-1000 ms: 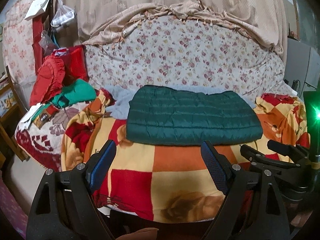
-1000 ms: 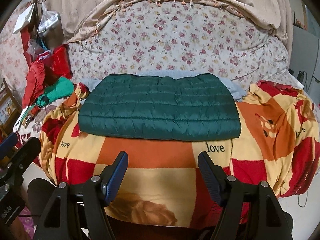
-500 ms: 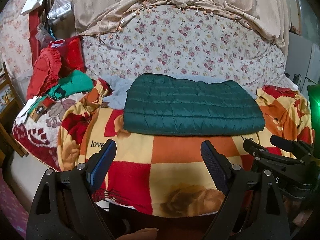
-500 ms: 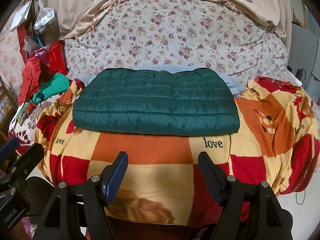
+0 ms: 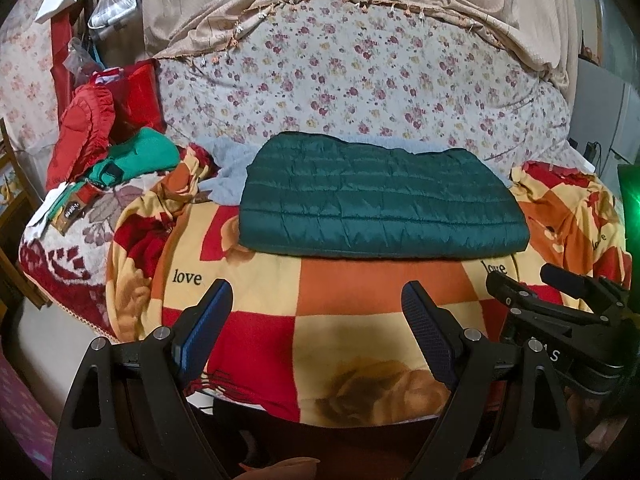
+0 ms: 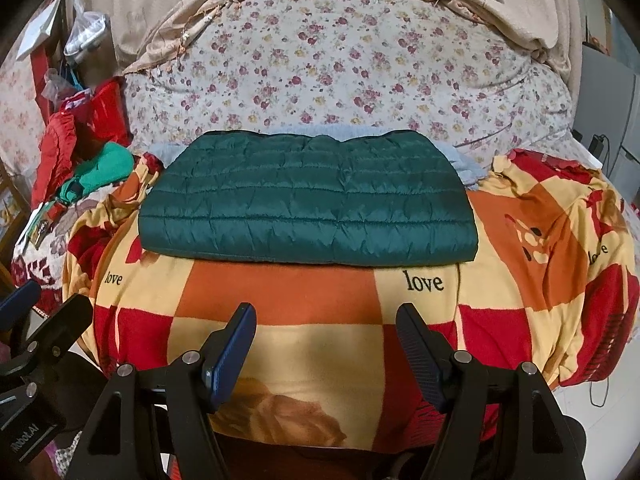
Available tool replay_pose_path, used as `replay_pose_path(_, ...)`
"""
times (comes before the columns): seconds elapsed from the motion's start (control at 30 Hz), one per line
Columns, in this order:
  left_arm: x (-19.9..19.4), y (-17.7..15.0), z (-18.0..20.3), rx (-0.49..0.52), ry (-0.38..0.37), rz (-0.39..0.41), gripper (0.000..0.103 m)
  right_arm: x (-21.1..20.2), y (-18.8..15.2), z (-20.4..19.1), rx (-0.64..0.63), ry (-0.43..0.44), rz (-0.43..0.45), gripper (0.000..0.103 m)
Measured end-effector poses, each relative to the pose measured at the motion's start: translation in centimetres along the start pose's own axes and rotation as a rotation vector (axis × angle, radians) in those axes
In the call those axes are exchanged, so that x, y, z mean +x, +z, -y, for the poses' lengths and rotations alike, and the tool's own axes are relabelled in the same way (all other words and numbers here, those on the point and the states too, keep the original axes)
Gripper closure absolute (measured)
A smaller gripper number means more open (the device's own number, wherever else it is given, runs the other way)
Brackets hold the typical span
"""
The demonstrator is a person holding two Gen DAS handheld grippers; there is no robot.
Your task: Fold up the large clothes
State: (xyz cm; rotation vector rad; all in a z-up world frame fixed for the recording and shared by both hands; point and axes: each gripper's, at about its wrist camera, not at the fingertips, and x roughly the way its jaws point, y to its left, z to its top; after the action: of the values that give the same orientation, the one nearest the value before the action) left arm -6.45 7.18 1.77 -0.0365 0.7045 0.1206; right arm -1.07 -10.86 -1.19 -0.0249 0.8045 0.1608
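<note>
1. Fingers of the left gripper (image 5: 316,312) and the right gripper (image 6: 326,336) are spread wide, gripping nothing, both short of the jacket at the near edge.
2. Folded dark green quilted jacket (image 6: 308,196) lies flat on a checkered "love" blanket (image 6: 276,292).
3. Floral sofa back (image 6: 340,64) rises behind.
4. Red and green clothes (image 5: 100,148) are piled far left.

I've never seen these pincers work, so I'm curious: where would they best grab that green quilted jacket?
Probably at the two near corners of the jacket. It lies flat and folded on the blanket, its long near edge facing both open grippers, left and right. Coming in low from the front, each could slide a finger under a corner, where the padded layers make a pinchable edge.
</note>
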Motion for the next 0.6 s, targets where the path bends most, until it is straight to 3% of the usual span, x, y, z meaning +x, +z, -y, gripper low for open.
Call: replay_pose_path(0.6,1.3,-0.6,0.1,-0.007,-0.016,-0.055,0.016,0.7,-0.3,0.2,0.005,-0.005,-0.013,0.033)
